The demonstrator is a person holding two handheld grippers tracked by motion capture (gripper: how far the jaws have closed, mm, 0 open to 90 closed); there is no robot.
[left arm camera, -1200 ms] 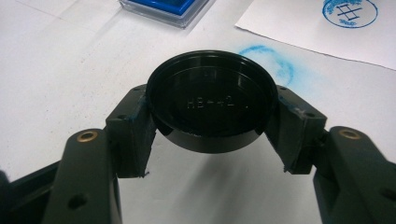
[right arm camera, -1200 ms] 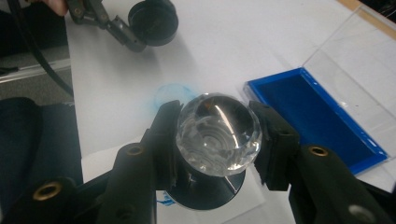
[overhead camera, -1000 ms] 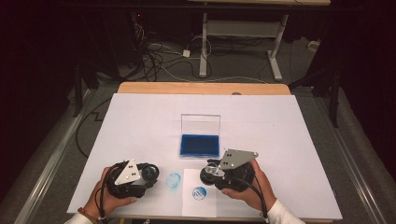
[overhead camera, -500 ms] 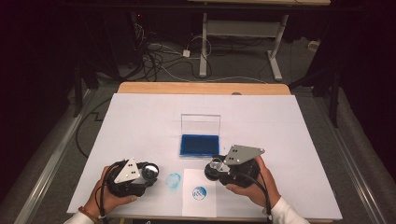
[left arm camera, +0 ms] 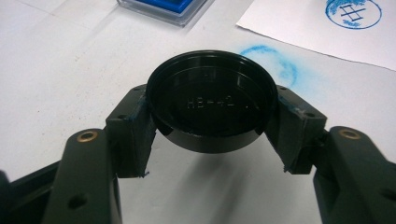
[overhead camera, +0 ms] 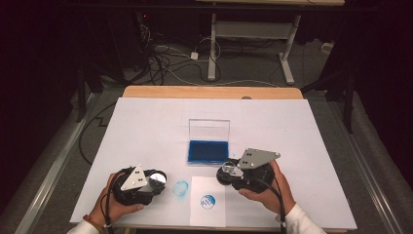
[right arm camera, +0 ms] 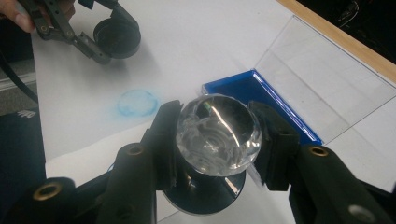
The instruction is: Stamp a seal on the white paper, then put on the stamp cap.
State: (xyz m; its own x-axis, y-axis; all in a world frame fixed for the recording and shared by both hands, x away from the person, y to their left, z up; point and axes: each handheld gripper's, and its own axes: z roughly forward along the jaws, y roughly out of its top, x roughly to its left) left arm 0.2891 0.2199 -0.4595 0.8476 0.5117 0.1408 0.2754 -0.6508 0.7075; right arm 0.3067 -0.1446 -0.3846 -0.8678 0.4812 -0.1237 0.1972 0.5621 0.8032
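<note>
My right tool (right arm camera: 215, 140) clamps the stamp (right arm camera: 218, 135) by its slick, hard clear knob near the blue ink pad (overhead camera: 208, 152), so I'd grip low; left tool (left arm camera: 212, 123) clenches its light black cap (left arm camera: 212, 107).

Two black grippers, the left gripper (overhead camera: 155, 181) and the right gripper (overhead camera: 229, 170), are sitting over the table. One round black plastic cap (left arm camera: 211, 107), one clear glass-topped stamp (right arm camera: 218, 133), one blue ink pad (overhead camera: 208, 151), one white paper sheet (overhead camera: 208, 214) and two blue round marks are showing.
</note>
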